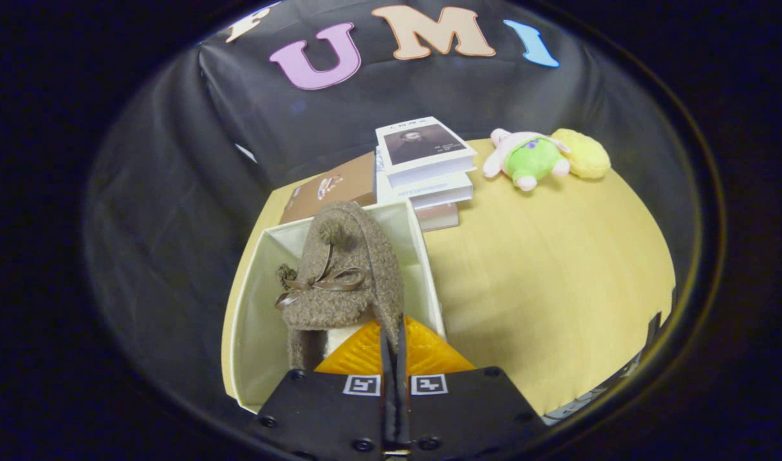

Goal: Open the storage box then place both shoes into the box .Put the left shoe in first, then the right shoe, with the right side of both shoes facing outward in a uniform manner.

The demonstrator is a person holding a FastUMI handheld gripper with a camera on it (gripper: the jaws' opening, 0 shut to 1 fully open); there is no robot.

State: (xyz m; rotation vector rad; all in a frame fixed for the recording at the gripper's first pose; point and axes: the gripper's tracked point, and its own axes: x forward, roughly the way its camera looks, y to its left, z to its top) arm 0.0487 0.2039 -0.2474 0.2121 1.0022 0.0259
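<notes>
Shoe (343, 269) hangs pinched at its heel rim by the claw (393, 342), centre frame, over the open storage box (256, 301); placing is underway. Next, I judge, lower it and release.

Staged booth – black cloth wall (173, 160), wooden table (557, 269), books (423, 169), plush toy (532, 159).

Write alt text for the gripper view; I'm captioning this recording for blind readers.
The gripper, fingers closed on the rim of a brown woolly shoe, holds it over an open white storage box on a yellow table. Beyond the box lie stacked books and a plush toy.
</notes>
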